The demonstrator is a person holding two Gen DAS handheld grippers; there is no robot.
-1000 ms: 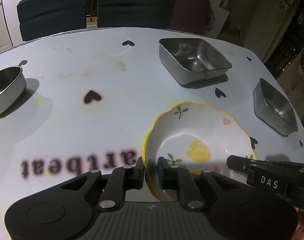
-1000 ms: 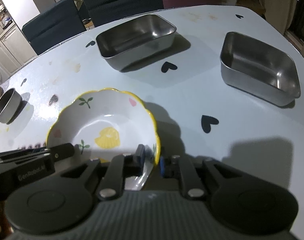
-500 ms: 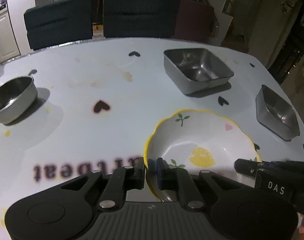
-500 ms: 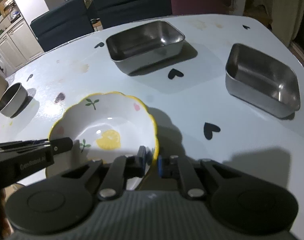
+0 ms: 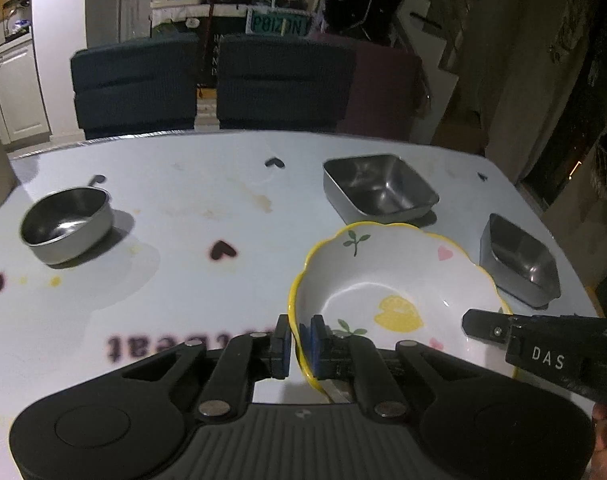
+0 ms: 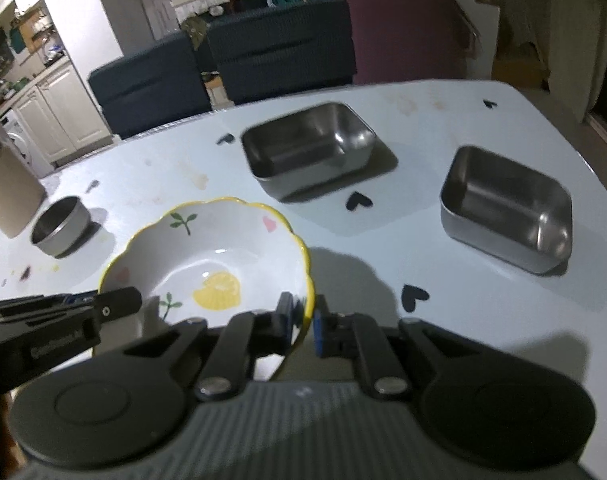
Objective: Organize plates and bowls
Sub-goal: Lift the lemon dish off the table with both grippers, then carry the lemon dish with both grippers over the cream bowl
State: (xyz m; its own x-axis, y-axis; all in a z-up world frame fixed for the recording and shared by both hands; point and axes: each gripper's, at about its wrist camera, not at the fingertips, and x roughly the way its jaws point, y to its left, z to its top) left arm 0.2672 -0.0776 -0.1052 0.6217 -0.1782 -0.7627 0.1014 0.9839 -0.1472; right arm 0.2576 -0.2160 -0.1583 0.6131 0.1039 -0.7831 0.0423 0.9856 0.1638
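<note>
A white ceramic bowl with a scalloped yellow rim and a lemon print hangs tilted just above the table. My left gripper is shut on its left rim, one pad inside and one outside. My right gripper is shut on the opposite rim of the same bowl. Each gripper shows in the other's view: the right gripper at the bowl's right rim, the left gripper at its left rim. A round steel bowl stands at the table's left.
Two rectangular steel trays stand on the white heart-printed table behind and to the right of the bowl. A brown cylinder stands by the round steel bowl. Dark chairs line the far edge.
Both grippers have risen with the bowl held between them, and it has come up off the table. Both views now tilt up toward the chairs.
</note>
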